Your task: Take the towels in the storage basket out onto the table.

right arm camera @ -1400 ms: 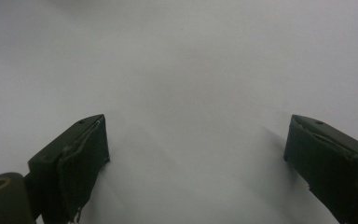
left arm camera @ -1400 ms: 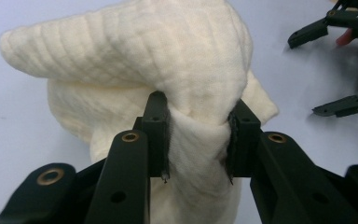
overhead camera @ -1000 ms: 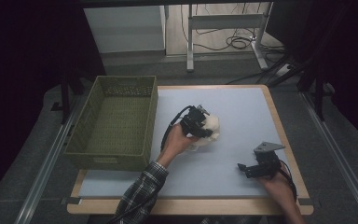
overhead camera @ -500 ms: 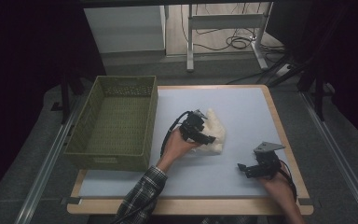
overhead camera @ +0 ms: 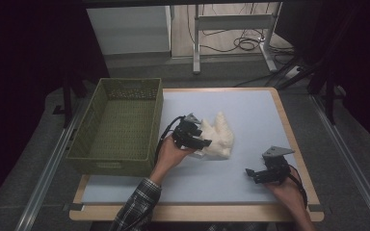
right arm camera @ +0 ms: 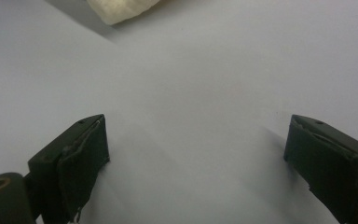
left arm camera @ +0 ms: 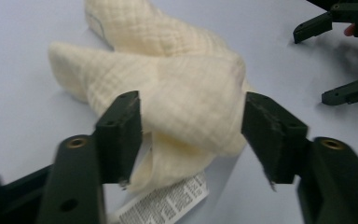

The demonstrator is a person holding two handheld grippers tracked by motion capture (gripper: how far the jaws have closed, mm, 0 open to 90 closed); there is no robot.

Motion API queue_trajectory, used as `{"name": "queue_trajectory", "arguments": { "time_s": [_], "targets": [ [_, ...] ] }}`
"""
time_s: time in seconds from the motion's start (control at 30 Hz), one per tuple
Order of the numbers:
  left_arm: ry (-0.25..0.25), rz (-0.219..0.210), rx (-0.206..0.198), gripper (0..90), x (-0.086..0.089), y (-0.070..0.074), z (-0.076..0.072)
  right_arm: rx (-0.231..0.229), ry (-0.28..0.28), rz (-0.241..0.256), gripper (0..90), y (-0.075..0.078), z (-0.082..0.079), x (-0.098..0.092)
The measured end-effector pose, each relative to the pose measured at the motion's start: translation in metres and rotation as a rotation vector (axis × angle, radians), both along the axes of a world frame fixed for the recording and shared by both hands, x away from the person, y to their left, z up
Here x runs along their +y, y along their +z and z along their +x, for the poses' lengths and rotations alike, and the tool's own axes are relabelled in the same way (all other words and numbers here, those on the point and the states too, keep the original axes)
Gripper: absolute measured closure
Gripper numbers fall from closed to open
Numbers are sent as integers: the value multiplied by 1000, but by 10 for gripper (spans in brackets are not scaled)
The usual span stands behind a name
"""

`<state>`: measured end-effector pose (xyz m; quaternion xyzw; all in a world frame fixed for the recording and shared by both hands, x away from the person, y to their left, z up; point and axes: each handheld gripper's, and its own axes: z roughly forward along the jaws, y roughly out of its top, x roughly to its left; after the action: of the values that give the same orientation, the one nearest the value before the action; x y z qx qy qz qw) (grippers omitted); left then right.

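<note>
A crumpled cream muslin cloth (overhead camera: pixel 221 136) lies in a heap mid-table on the pale blue mat. In the left gripper view the cloth (left arm camera: pixel 186 79) bulges between my left gripper's jaws, and its white printed label (left arm camera: pixel 165 205) pokes out underneath. My left gripper (overhead camera: pixel 203 143) is at the cloth's near-left edge and stands open (left arm camera: pixel 193 121), its jaws on either side of a fold without pinching it. My right gripper (overhead camera: pixel 250 174) rests open near the front right of the mat. Bare mat lies between its jaws (right arm camera: pixel 196 135), and a corner of the cloth (right arm camera: pixel 121 9) shows farther off.
An olive-green woven basket (overhead camera: pixel 154 120) stands along the table's left side, close to my left hand. The right gripper's jaws (left arm camera: pixel 349 91) appear beyond the cloth in the left gripper view. The wooden table rim (overhead camera: pixel 289 125) frames the mat.
My left gripper has drawn back a little toward the near left of the cloth, and more of the cloth now shows, spread out with a raised peak. The right gripper has stayed put.
</note>
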<state>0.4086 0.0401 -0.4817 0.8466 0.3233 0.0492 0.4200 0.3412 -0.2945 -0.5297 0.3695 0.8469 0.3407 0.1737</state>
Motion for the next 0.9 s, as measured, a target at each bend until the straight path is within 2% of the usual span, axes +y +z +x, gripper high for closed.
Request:
{"name": "queue_trajectory", "arguments": {
  "time_s": [0.07,0.2,0.33,0.4,0.63,0.73,0.9],
  "targets": [
    [5,-8,4,445,5,-4,-2,1,-1,1,67,0,0,0],
    [11,3,-11,537,10,-13,-7,-1,-4,6,102,1,0,-1],
    [20,-3,-4,512,12,-22,-10,-5,-31,14,206,3,0,-3],
    [26,18,-10,503,13,-28,-12,5,-48,8,279,6,2,-2],
    [36,22,0,495,12,-39,-10,29,20,14,428,14,14,12],
    [35,29,5,524,12,-44,-9,33,47,40,485,19,20,17],
    [37,7,10,601,14,-48,-9,50,84,92,548,29,37,29]
  ]
}}
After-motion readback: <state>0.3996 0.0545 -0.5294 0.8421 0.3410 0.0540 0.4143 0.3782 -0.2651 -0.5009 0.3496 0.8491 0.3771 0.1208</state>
